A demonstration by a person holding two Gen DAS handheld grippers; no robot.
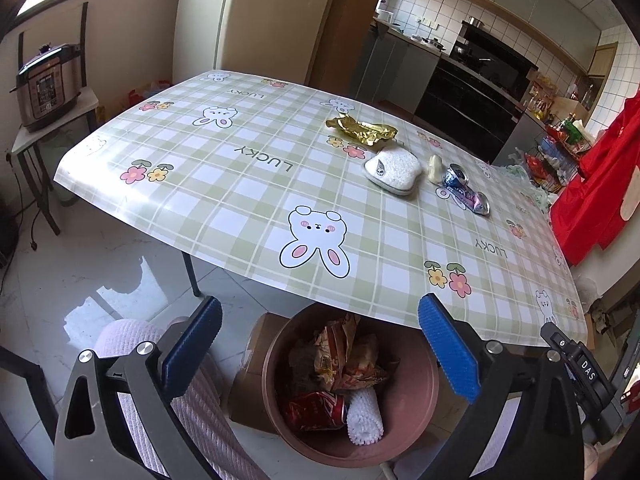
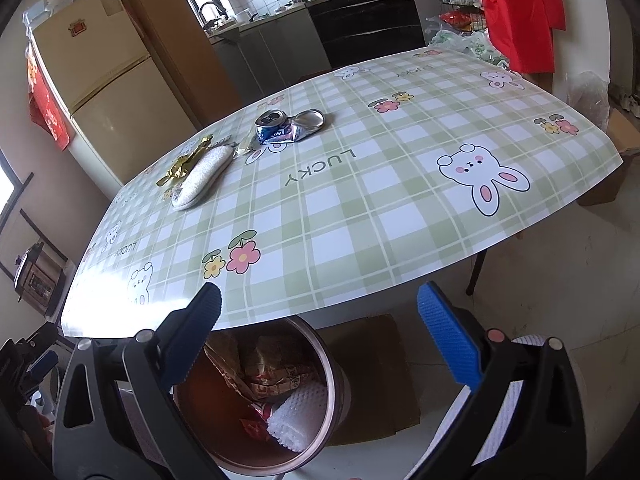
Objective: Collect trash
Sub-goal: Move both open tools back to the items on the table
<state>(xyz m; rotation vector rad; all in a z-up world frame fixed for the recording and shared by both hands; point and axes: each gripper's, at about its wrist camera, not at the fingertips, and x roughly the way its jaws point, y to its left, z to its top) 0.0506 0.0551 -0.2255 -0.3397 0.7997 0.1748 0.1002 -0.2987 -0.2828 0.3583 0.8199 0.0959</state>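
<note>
On the floor by the table's near edge stands a brown bin [image 1: 416,392] holding snack wrappers [image 1: 348,356], a red can [image 1: 316,412] and a white foam sleeve [image 1: 364,416]. My left gripper [image 1: 320,308] hangs open above it with nothing between its fingers. On the checked tablecloth [image 1: 240,184] lie a gold wrapper [image 1: 362,130], a white foam piece [image 1: 394,170], a small cream scrap [image 1: 435,168] and a crushed blue can [image 1: 464,192]. My right gripper [image 2: 320,294] is open and empty over the bin [image 2: 332,380], with the can [image 2: 288,124] and foam piece [image 2: 204,178] far ahead of it.
A cardboard sheet [image 2: 384,360] lies under the bin. A person's knee in ribbed pale fabric [image 1: 132,332] is left of the bin. A fridge [image 1: 272,20] stands behind the table, a pressure cooker [image 1: 44,84] on a side stand, red cloth [image 1: 600,184] at the right.
</note>
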